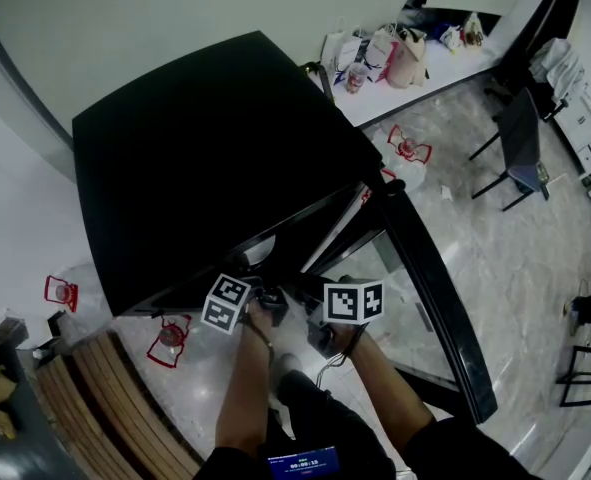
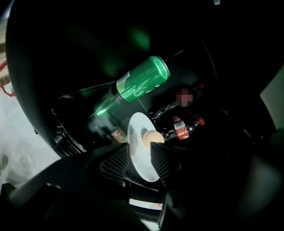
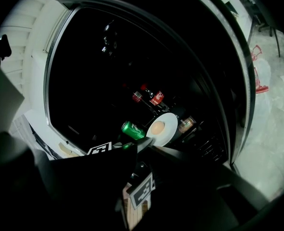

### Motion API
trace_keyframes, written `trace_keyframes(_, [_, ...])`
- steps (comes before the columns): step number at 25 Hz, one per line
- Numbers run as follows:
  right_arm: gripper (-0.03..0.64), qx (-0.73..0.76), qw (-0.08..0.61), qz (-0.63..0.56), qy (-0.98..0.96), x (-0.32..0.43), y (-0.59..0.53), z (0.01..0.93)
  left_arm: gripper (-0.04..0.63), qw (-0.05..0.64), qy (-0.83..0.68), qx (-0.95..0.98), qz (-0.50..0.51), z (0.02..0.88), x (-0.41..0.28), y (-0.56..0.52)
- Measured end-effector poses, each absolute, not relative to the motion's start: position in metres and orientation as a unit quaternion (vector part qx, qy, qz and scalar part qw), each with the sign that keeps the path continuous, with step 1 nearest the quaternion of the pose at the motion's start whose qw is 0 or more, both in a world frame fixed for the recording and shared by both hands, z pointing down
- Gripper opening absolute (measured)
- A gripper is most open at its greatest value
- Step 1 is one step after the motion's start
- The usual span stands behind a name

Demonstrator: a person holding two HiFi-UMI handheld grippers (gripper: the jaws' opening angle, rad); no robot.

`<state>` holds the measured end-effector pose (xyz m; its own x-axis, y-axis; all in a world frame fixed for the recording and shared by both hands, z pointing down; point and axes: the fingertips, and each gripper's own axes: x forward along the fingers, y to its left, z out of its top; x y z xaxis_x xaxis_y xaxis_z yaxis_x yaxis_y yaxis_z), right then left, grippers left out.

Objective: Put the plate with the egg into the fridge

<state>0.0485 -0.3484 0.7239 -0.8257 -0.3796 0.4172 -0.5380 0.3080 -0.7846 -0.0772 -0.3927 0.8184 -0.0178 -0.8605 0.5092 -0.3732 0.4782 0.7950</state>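
The black fridge (image 1: 205,158) stands with its door (image 1: 435,298) swung wide toward 4 o'clock in the head view, probably so both forearms can reach the opening at once. The white plate (image 2: 138,129) is already inside, among the drinks on what looks like a shelf, with the egg (image 2: 154,137) resting near its middle. The left tool (image 2: 139,148) has its two ribbed pads standing apart with the plate's near rim between them. They bracket the rim and do not appear to pinch it, so the plate seems to rest on its own. Taking it by the rim would keep the pads off the egg and let the plate go in flat, so the egg cannot roll. The right tool (image 1: 335,293) hangs just beside the left one at the fridge mouth. Its own view is too dark to show how far its jaws stand apart or whether anything is between them, so I cannot tell what it has, if anything. In the right gripper view, the count comes to one plate, one egg, and one green can (image 3: 132,130) lying on its side close at the plate's 9 o'clock. There are also two red-labelled bottles (image 3: 156,98) at 11 o'clock and one small jar (image 3: 185,124) at 3 o'clock. The task looks nearly finished; what seems left is to draw the tools back and shut the door.
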Motion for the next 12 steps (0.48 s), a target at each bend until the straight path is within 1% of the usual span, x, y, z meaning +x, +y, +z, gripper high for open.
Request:
trace_keyframes(3, [0.081, 0.288, 0.078, 0.514, -0.804, 0.049, -0.35, 0.725, 0.131, 0.529, -0.686, 0.458, -0.199, 0.818, -0.078, -0.39])
trace_keyframes(7, [0.081, 0.29, 0.078, 0.514, -0.803, 0.05, -0.35, 0.723, 0.137, 0.525, -0.697, 0.458, -0.169, 0.815, -0.081, -0.385])
trace_keyframes(12, [0.081, 0.29, 0.073, 0.514, -0.804, 0.048, -0.349, 0.719, 0.137, 0.527, -0.687, 0.465, -0.185, 0.804, -0.082, -0.374])
